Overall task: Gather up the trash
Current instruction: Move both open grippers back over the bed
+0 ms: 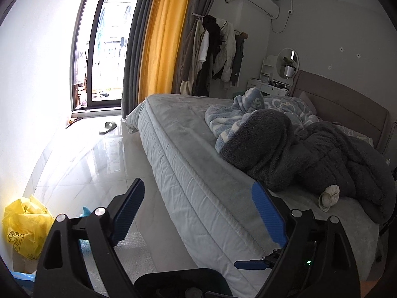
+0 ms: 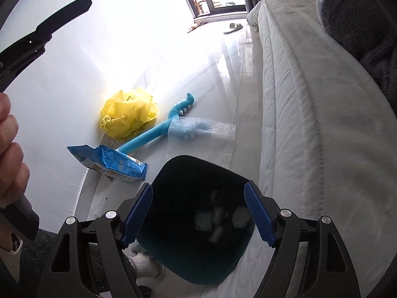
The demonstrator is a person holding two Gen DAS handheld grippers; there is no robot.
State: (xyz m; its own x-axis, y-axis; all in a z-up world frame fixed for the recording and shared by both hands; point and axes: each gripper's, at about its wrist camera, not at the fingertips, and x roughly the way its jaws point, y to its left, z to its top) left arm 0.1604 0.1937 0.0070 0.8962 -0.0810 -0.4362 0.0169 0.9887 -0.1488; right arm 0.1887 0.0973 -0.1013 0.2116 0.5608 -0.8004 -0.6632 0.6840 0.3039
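My right gripper [image 2: 198,209] is open and empty, right above a dark bin [image 2: 183,173] that stands by the bed and holds several crumpled pale pieces of trash [image 2: 218,219]. On the floor by the wall lie a crumpled yellow plastic bag [image 2: 129,114], a blue snack packet [image 2: 111,162], a sheet of bubble wrap [image 2: 206,136] and a blue foam toy stick [image 2: 158,129]. My left gripper [image 1: 198,213] is open and empty, held over the bed's edge. The yellow bag also shows in the left wrist view [image 1: 24,226]. A pale crumpled wad [image 1: 328,196] lies on the bed beside the dark blanket.
The bed [image 1: 188,149] with a grey mattress cover fills the right side, with a dark fleece blanket [image 1: 310,156] and a blue one on it. A slipper [image 1: 108,127] lies on the glossy tiled floor near the window. The left gripper's finger [image 2: 59,15] shows at top left of the right view.
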